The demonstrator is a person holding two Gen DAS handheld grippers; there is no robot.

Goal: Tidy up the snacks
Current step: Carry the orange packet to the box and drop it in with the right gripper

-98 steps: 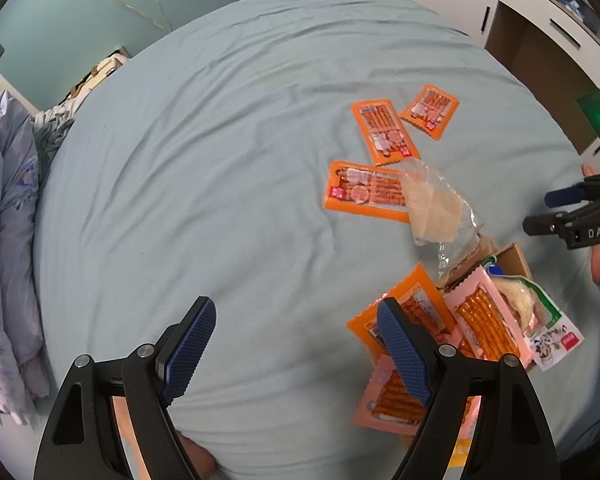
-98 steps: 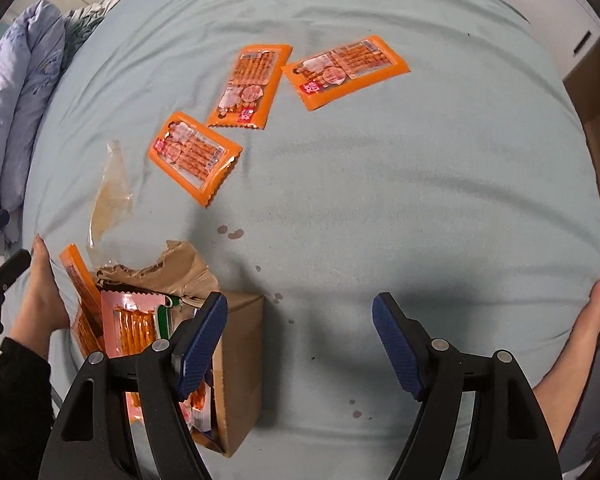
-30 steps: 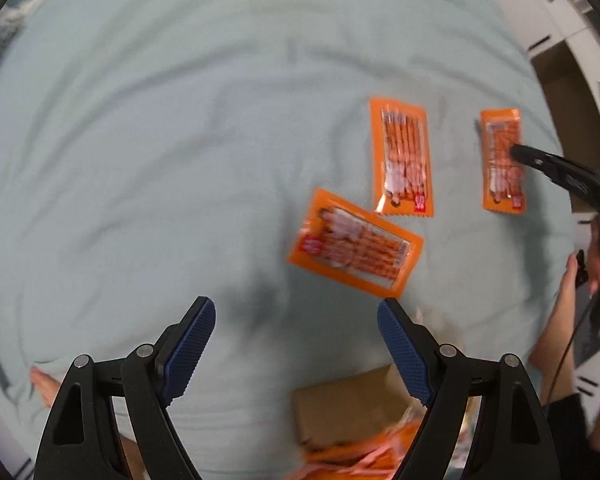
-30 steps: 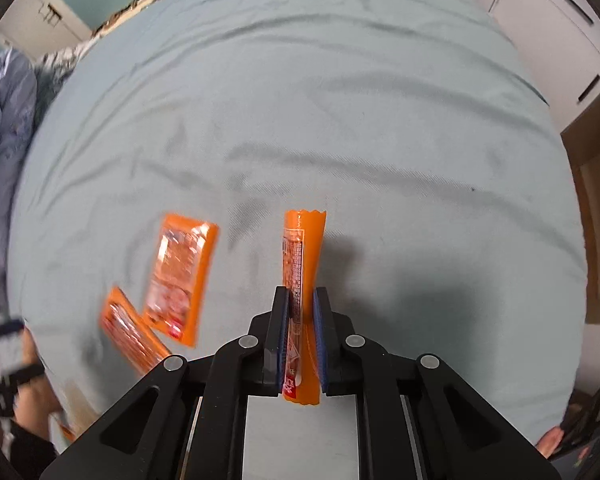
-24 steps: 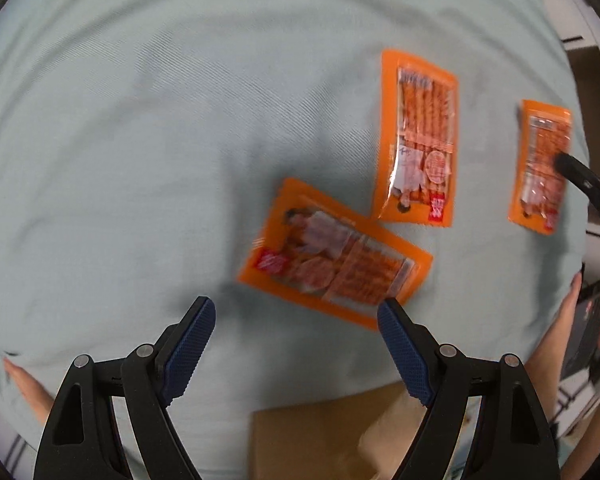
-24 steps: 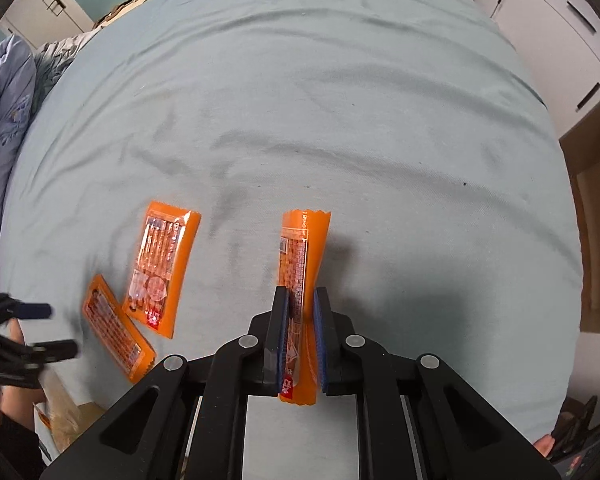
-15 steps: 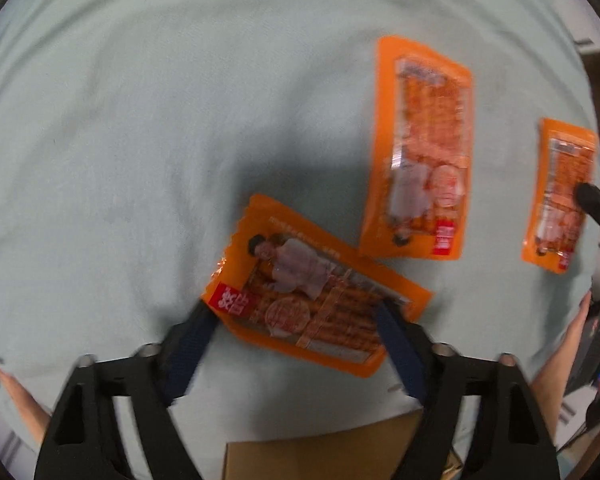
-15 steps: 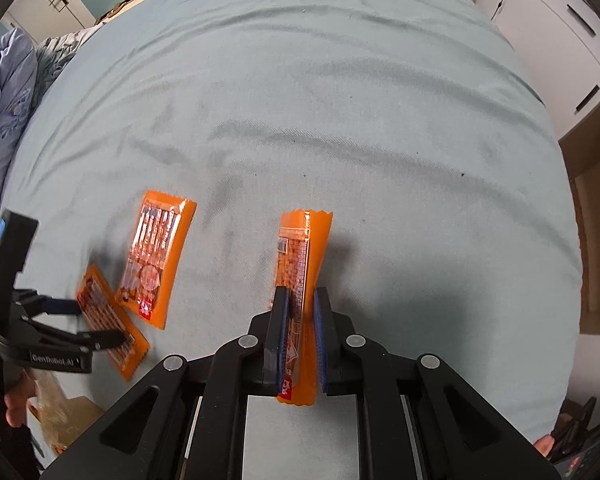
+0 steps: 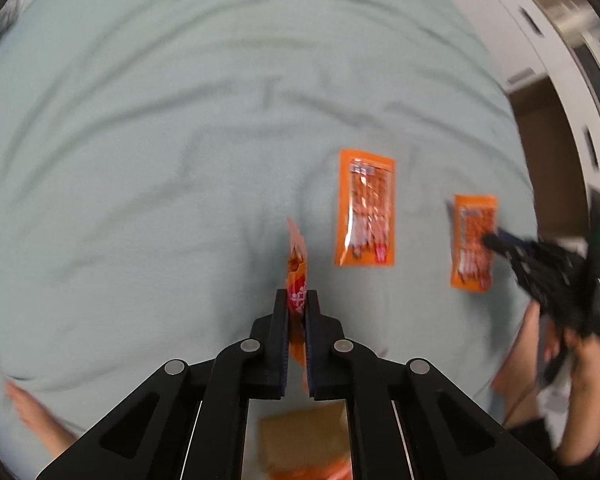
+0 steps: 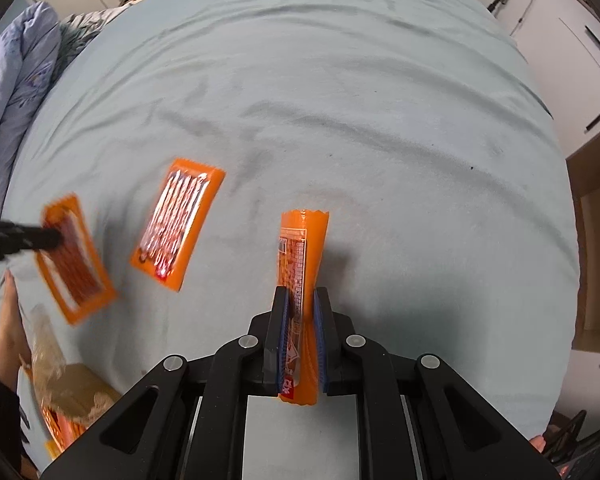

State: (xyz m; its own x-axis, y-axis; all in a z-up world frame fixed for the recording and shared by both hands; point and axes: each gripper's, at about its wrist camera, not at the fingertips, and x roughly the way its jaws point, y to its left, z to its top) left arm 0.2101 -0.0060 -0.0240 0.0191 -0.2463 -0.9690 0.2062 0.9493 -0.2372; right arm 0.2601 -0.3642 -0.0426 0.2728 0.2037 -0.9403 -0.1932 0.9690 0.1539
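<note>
Left claw [image 9: 296, 308] clamped on an orange snack pack [image 9: 297, 276] held edge-on above the bed [image 9: 140, 160]; right claw [image 10: 300, 312] clamped on another orange pack [image 10: 302, 256]; third pack [image 10: 178, 230] flat on sheet between them

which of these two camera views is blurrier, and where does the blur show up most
The left wrist view is softer overall, and the right gripper at its edge smears most; the right wrist view is sharp on its held orange packet, with motion blur only on the far-left packet.
</note>
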